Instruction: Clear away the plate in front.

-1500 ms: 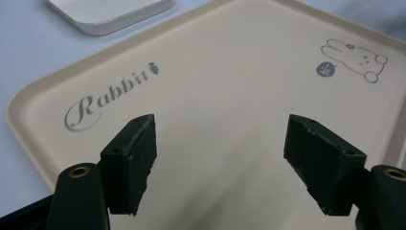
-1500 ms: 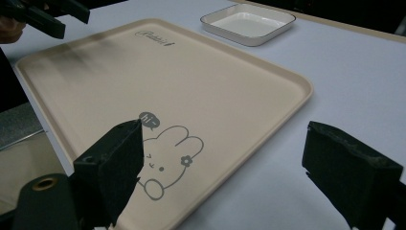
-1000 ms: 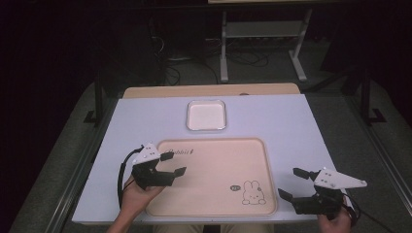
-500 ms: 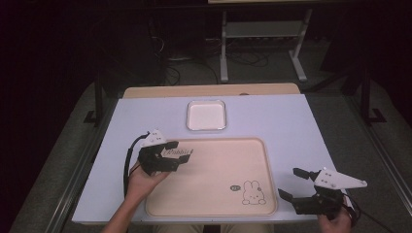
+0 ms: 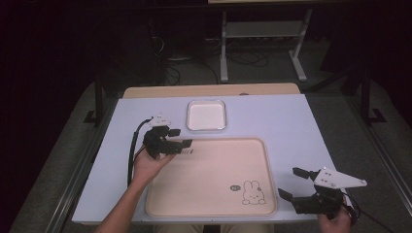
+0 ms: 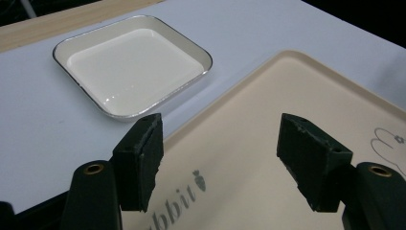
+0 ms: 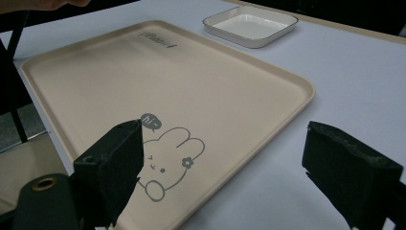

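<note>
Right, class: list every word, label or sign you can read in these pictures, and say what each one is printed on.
"hi~" in a small speech bubble above the rabbit drawing, on the beige tray.
"...bbit", the end of a word cut off by the frame edge, with a small carrot sign after it, near the tray's far corner.
The same printed word in the right gripper view is too blurred to read.
The white dish bears no text.

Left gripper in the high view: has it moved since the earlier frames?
Yes. The left gripper has moved up-frame along the beige rabbit-print tray's left edge towards the small white square dish, jaws open and empty.
</note>
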Tool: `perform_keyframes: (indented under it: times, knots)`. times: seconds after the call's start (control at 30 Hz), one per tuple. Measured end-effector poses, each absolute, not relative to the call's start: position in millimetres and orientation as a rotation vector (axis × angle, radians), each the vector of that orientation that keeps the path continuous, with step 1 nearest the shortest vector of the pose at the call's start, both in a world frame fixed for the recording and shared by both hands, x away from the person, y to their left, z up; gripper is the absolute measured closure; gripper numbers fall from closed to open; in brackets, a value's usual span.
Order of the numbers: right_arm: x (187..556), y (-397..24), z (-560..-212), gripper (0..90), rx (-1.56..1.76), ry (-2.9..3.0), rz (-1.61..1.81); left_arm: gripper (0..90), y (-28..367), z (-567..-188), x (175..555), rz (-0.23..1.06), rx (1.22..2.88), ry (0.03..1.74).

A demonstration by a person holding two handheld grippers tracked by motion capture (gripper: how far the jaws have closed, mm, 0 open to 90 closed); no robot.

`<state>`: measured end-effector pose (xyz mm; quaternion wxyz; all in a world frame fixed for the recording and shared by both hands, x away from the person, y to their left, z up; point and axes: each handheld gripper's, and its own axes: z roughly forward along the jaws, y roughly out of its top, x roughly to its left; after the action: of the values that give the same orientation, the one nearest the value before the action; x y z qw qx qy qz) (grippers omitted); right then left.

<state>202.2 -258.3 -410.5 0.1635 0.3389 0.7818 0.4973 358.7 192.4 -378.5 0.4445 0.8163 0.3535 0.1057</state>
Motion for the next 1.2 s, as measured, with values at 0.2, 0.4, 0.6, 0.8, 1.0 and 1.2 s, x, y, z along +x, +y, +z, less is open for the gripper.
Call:
perform_keyframes:
  times: [0.2,0.4,0.6,0.8,1.0,1.2]
  knots:
    - [202,-259,-410,13.3,0.969,2.226,1.421,34.4,189,-378,377,0.255,2.045,0.903]
    - [202,-259,-411,13.3,0.971,2.225,1.424,35.8,188,-379,395,0.217,2.084,0.923]
    - [203,-260,-411,13.3,0.977,2.217,1.425,32.4,190,-382,423,0.186,2.101,0.995]
    - [202,-260,-410,13.3,0.969,2.219,1.432,33.2,193,-386,445,0.182,2.116,1.064]
    - [203,-261,-410,13.3,0.975,2.214,1.437,33.0,197,-391,467,0.166,2.107,1.164]
    - [203,-260,-410,13.3,0.971,2.218,1.43,35.2,188,-397,489,0.151,2.159,1.246]
